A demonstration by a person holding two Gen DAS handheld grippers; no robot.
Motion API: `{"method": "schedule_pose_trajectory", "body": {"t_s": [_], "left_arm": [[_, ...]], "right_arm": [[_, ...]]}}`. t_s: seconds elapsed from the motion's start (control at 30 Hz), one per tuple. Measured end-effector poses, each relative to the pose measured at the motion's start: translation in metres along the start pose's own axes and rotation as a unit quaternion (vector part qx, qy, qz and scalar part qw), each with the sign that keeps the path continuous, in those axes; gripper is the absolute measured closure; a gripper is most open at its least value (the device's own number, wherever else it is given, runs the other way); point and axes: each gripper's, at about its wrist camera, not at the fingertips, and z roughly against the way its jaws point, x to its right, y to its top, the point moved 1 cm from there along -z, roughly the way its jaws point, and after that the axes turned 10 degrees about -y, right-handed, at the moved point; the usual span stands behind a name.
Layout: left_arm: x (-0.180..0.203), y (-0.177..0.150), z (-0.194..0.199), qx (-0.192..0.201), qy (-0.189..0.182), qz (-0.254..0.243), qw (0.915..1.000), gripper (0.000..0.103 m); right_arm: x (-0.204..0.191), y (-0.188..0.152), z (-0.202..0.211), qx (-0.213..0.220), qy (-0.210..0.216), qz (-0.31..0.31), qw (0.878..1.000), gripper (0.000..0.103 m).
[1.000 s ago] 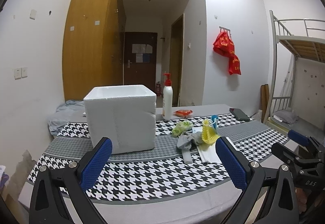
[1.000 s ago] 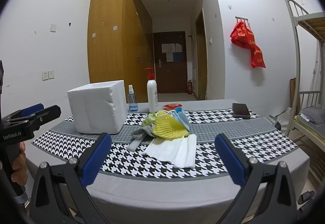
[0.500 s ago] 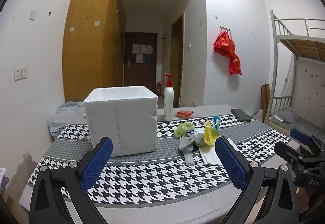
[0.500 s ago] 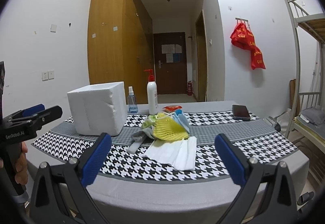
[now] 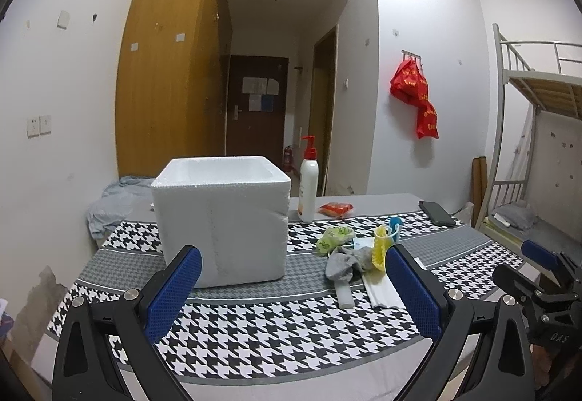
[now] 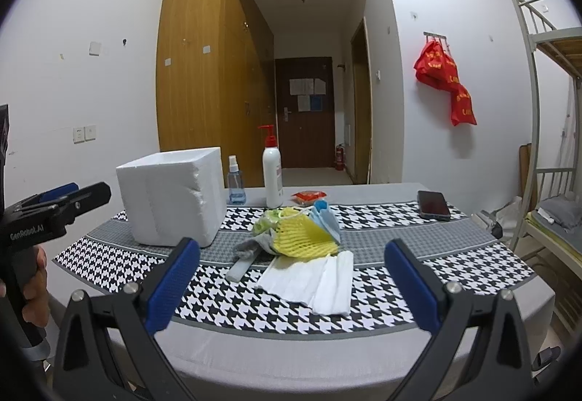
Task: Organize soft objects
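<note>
A heap of soft things lies mid-table: a yellow foam net (image 6: pixel 303 237), a white folded cloth (image 6: pixel 314 283), a grey sock (image 5: pixel 343 266), a green bag (image 5: pixel 333 237) and a blue mask (image 6: pixel 325 219). An open white foam box (image 5: pixel 222 219) stands left of the heap; it also shows in the right wrist view (image 6: pixel 172 197). My left gripper (image 5: pixel 291 292) is open and empty, in front of the box near the table's front edge. My right gripper (image 6: pixel 291 284) is open and empty, short of the white cloth.
A pump bottle (image 6: pixel 272 175), a small spray bottle (image 6: pixel 235 184), a red packet (image 6: pixel 309 196) and a black phone (image 6: pixel 433 204) stand at the table's back. The houndstooth tablecloth (image 6: pixel 454 266) covers the table. A bunk bed (image 5: pixel 538 153) is at the right.
Both grippers have eased slightly back and up from the table; the box and heap look a little lower and farther. Nothing on the table has moved.
</note>
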Motion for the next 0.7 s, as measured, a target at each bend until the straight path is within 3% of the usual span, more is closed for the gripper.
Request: {"method": "schedule_pose_trajectory", "body": {"t_s": [0.4,0.7], "left_arm": [[0.002,0.016,-0.031,-0.019,-0.01,-0.012,0.9997,0.002],[0.011,0.017,-0.069,-0.058,-0.051,-0.022,0.9968,0.002]], "right_arm": [[0.007,0.011,-0.026,-0.017,-0.006,-0.007,1.0,0.001],[0.014,0.017,-0.053,-0.039,-0.014,-0.007,0.999,0.001]]}}
